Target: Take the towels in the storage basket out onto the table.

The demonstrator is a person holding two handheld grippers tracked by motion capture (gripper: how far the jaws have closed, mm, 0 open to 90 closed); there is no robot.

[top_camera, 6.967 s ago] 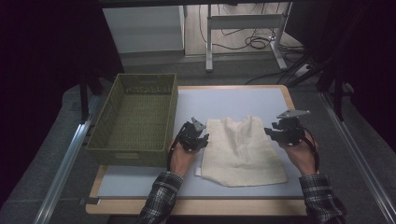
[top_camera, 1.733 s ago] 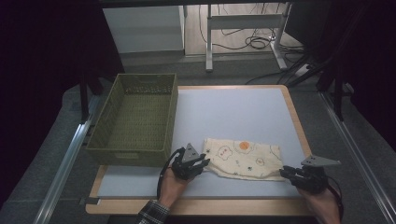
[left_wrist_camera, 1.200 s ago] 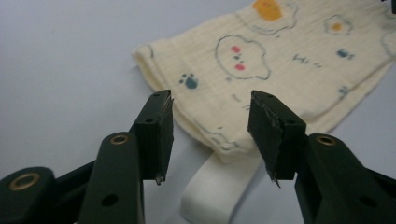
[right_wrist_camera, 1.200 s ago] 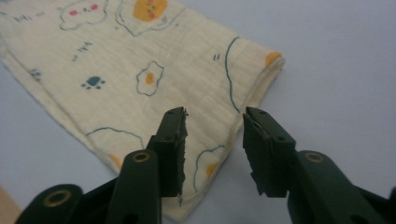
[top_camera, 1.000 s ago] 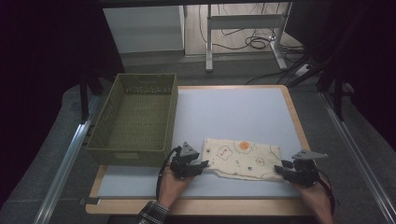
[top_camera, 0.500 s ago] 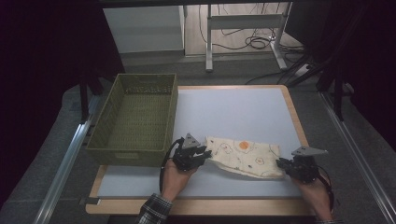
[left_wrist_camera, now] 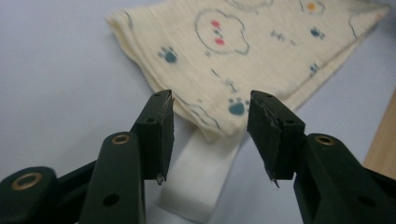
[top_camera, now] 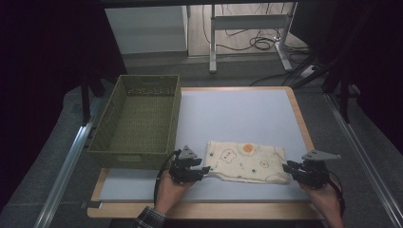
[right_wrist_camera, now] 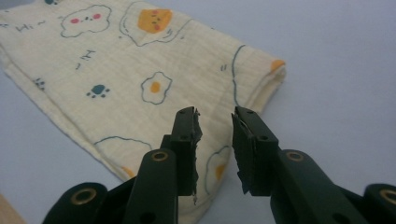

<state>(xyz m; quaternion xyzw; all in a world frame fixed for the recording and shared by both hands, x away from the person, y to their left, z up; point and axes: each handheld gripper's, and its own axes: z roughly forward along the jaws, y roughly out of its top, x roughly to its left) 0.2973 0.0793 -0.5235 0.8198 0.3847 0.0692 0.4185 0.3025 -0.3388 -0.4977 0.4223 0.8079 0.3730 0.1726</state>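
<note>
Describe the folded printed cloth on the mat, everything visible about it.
The cloth is a pale cream, crinkled, gauze-like fabric printed with fried eggs, clouds and blue paw prints. It lies flat, folded into a long layered band near the front edge of the light mat, right of the green basket. A plain white strip sticks out from under its left end. The left gripper and right gripper sit at its two ends, jaws apart over the fabric, not pinching it.

You see the high view dim, its surroundings near black, with the tabletop [top_camera: 247,114] evenly lit. Both gripper views are brighter; the near black fingers [left_wrist_camera: 156,135] are slightly soft.
</note>
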